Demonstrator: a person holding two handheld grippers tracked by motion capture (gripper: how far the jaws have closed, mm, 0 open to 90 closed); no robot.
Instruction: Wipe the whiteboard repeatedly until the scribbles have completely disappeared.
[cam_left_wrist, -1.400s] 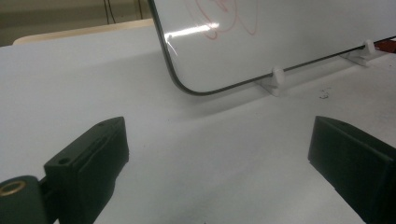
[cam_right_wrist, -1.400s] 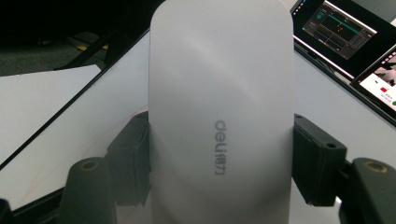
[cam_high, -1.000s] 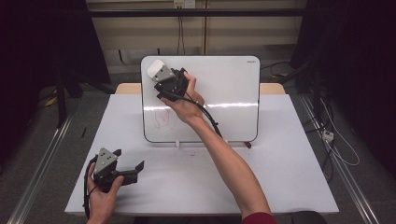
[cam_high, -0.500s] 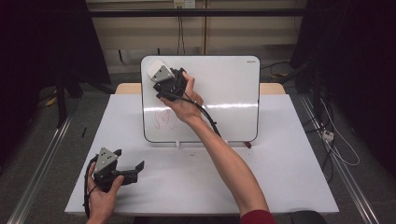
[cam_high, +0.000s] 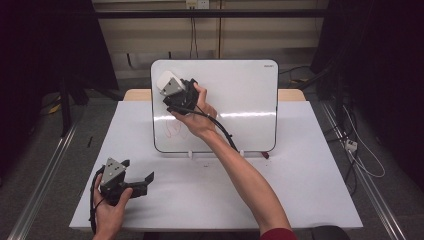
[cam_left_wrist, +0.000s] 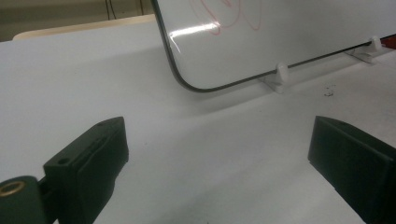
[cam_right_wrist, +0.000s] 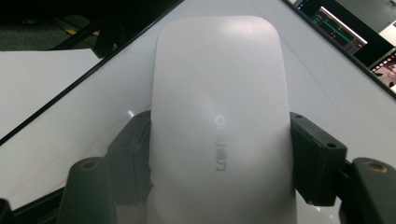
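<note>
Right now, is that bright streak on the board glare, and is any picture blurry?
High view: yes, a glare band crosses the whiteboard. Left gripper view: the same glare sits near the red scribble, and the near tongs look soft. Right gripper view: the white eraser is close, its lettering slightly soft.

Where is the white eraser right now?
The eraser is clamped in the right gripper, pressed against the whiteboard's upper left corner in the high view, above the red scribble.

The left gripper (cam_left_wrist: 219, 172) is hovering low over the white worktop (cam_left_wrist: 84, 84), its black fingers (cam_left_wrist: 88, 163) standing wide apart with nothing between them. Ahead, a whiteboard (cam_left_wrist: 280, 42) bearing red scribbles (cam_left_wrist: 229, 11) is standing on small white feet (cam_left_wrist: 281, 74).
</note>
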